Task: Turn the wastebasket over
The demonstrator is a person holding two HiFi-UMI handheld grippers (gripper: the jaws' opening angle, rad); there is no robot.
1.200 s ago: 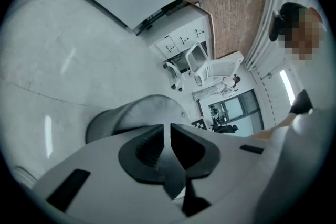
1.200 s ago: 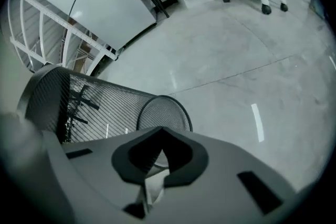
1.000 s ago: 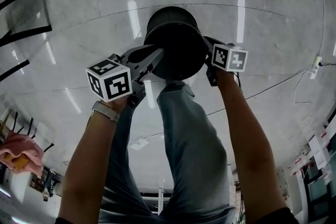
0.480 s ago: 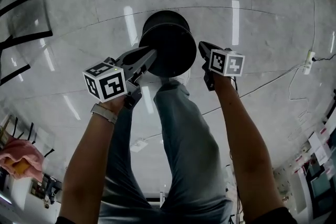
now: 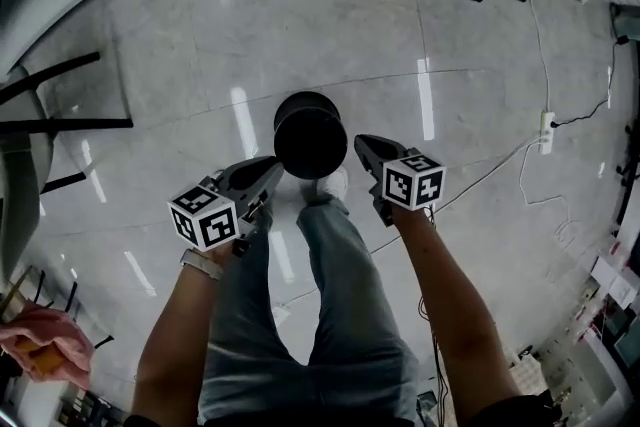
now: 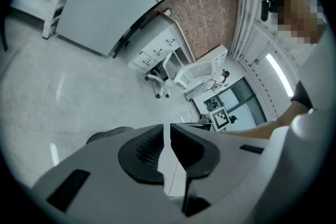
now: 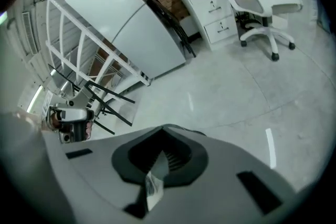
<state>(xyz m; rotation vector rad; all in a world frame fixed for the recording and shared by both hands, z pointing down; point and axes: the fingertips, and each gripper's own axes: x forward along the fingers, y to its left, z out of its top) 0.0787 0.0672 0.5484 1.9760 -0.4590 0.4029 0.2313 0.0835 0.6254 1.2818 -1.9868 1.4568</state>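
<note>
The left gripper (image 5: 272, 165) and right gripper (image 5: 362, 143) are grey with black ribbed pads, each carrying a black-and-white marker cube. Pale blue jeans (image 5: 340, 315) fill the lower centre, with a light wristband (image 5: 203, 262) at lower left.

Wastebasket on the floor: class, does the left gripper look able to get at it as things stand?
Probably yes. The left gripper hangs just beside the wastebasket, with nothing between them; its jaws, nearly together, would need to open first.

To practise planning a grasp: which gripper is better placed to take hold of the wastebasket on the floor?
Left, narrowly, as a judgement. The left gripper and right gripper flank the wastebasket, both empty. The left gripper view shows its rim just beyond the jaws; the right gripper view barely shows it.
</note>
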